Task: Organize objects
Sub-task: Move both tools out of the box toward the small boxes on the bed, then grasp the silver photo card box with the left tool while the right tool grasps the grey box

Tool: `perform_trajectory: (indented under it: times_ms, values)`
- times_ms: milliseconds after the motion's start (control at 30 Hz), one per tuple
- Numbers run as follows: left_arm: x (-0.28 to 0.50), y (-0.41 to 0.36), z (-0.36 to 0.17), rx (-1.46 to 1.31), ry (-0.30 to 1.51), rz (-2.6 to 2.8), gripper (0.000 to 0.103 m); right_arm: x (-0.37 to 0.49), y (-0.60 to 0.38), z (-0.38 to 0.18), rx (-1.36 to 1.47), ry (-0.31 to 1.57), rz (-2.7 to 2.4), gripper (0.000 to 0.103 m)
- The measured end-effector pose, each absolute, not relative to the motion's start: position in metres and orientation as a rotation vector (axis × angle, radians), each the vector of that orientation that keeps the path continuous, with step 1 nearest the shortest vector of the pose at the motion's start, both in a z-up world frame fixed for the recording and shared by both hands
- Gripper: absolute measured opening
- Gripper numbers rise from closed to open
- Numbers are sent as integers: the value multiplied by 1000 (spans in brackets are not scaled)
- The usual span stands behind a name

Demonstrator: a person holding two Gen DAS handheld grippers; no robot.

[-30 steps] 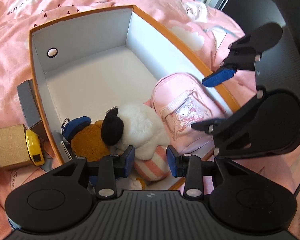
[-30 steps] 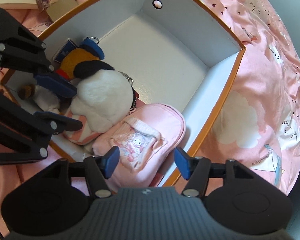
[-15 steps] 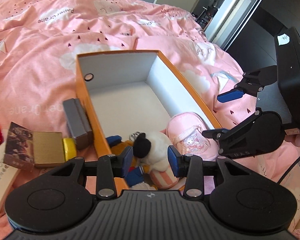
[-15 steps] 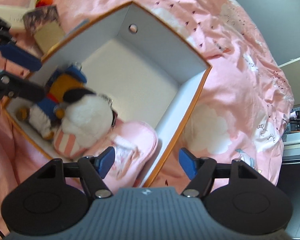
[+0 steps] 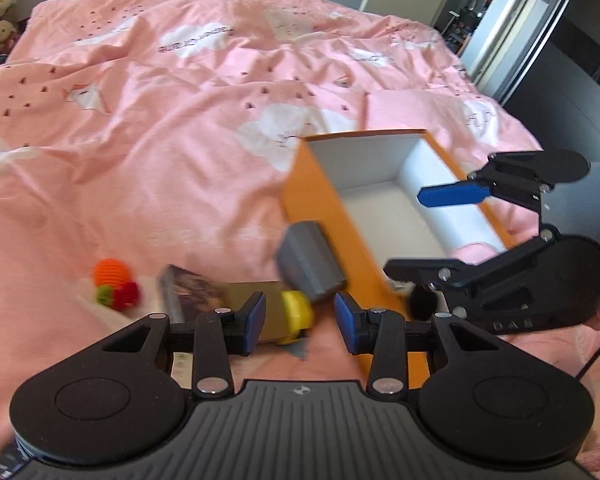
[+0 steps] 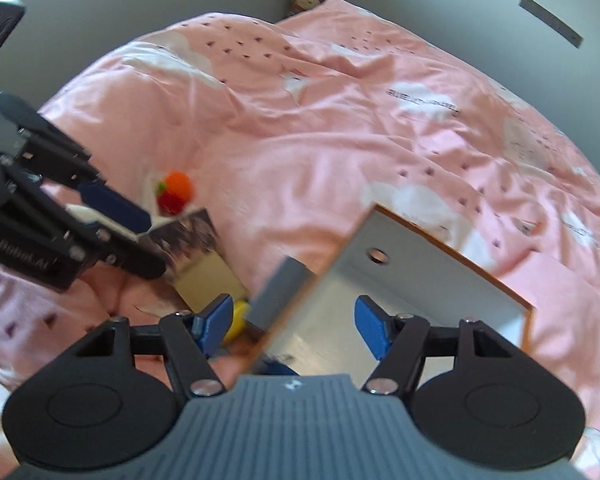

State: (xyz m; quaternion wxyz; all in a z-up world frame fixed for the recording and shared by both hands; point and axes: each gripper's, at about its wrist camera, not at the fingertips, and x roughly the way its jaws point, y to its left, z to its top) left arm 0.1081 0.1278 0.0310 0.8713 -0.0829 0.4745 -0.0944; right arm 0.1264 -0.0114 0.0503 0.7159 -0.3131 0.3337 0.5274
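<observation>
Left wrist view: both tools, left tool and right tool, gape empty over the bed, with the grey case, yellow tape measure and crocheted fruit still outside the orange box.

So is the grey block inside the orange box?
No, the grey block leans against the outside wall of the orange box, resting on the pink bedcover.
</observation>
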Motion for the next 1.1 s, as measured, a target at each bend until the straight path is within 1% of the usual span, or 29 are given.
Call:
perform_trajectory:
  times_ms: [100,167,300,367,433,533,600,733,833,1000,1067,1100]
  values:
    - [113,151,28,-168,1021,-157,46,121,10,39,-680,768,1225,68]
    - [117,161,23,-173,1047,-146,46,116,23,30,-680,800,1258,64]
    - [130,179,6,-193,1109,-129,46,112,47,10,-699,870,1297,61]
    - [138,188,-4,-222,1138,-116,48,113,58,0,-705,910,1303,56]
    - [146,197,-18,-248,1175,-98,52,116,67,-8,-694,948,1303,56]
    - [156,207,-33,-277,1214,-80,52,120,79,-19,-685,992,1293,55]
    - [162,211,-40,-295,1234,-91,53,120,86,-25,-708,995,1284,55]
    - [175,212,-54,-298,1254,-99,60,119,96,-37,-775,1024,1310,55]
    - [186,215,-65,-323,1264,-107,61,119,99,-42,-827,1010,1317,55]
    - [200,214,-80,-343,1274,-120,61,127,101,-46,-846,1025,1318,54]
    - [203,211,-82,-326,1267,-130,58,130,102,-48,-848,1035,1320,54]
    - [204,209,-82,-317,1261,-135,51,131,102,-48,-847,1040,1322,54]
